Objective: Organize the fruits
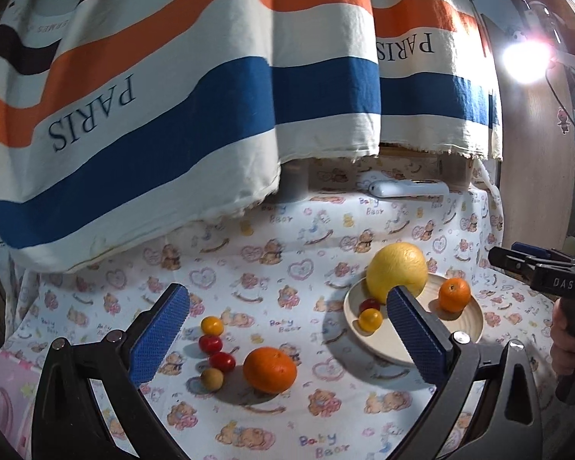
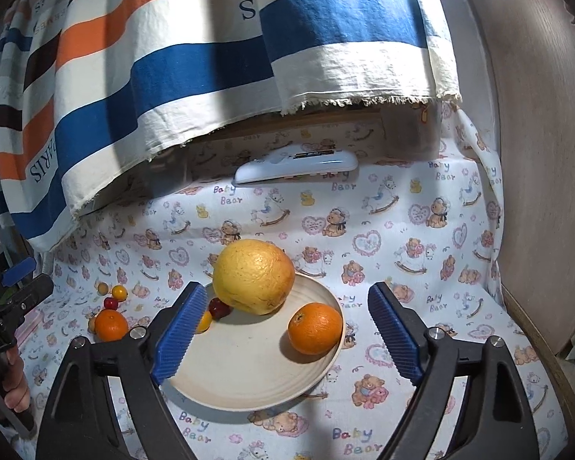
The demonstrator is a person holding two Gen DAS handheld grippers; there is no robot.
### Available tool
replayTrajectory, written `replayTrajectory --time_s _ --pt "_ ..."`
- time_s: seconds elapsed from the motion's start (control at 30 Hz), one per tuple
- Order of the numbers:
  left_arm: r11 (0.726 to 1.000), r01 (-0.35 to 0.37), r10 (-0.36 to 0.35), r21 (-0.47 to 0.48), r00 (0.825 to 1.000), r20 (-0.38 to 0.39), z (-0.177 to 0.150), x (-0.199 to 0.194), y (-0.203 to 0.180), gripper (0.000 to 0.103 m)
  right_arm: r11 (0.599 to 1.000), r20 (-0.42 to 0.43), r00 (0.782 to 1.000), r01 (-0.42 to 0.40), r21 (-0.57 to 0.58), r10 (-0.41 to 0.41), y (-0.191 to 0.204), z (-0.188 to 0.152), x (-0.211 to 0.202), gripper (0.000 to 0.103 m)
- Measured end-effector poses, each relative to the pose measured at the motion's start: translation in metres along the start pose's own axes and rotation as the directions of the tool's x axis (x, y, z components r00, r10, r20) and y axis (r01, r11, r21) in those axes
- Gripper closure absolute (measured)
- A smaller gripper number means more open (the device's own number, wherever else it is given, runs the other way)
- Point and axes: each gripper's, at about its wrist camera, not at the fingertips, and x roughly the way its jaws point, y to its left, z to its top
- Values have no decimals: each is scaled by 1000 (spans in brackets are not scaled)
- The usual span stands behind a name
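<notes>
A cream plate (image 2: 249,383) (image 1: 467,322) holds a large yellow grapefruit (image 2: 253,276) (image 1: 396,271), a small orange (image 2: 315,328) (image 1: 454,295), a red tomato (image 2: 219,308) (image 1: 368,304) and a yellow one (image 1: 370,319). My right gripper (image 2: 287,333) stands open above the plate, nothing between its blue pads (image 2: 180,331). My left gripper (image 1: 287,329) is open over loose fruit on the cloth: a big orange (image 1: 270,370) (image 2: 111,325), two red tomatoes (image 1: 211,344), a yellow tomato (image 1: 212,325) and a tan ball-like fruit (image 1: 212,378).
A bear-print cloth (image 2: 421,253) covers the table. A striped "PARIS" towel (image 1: 153,107) hangs over the back. A white device (image 2: 295,166) lies under it. A wooden panel (image 2: 548,191) bounds the right; a bright lamp (image 1: 525,59) glares. A pink item (image 1: 4,391) lies at left.
</notes>
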Motion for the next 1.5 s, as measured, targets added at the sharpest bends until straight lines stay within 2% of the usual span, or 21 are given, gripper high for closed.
replayTrajectory --time_s 0.2,0.33,0.4,0.67,0.9,1.5 --pt "999 -4 5 -49 1000 22 -13 3 14 1 999 2 1000 2 -36 -2 11 -10 4 14" --pt "999 -21 22 -36 999 36 -20 7 14 1 997 42 999 35 -75 -32 19 -16 3 1" --pt "999 2 -2 -50 1000 10 -21 12 15 1 994 72 996 55 -91 -49 22 -17 -1 1" --pt "996 -40 38 -75 999 -27 -21 19 19 1 989 102 993 74 -129 -61 30 -18 -5 1" --pt "999 -34 34 -32 999 -3 -21 15 10 1 983 105 993 68 -171 -50 40 -21 -8 1" --pt "997 -54 53 -48 999 -5 -21 16 13 1 985 93 994 79 -153 -65 36 -20 -6 1"
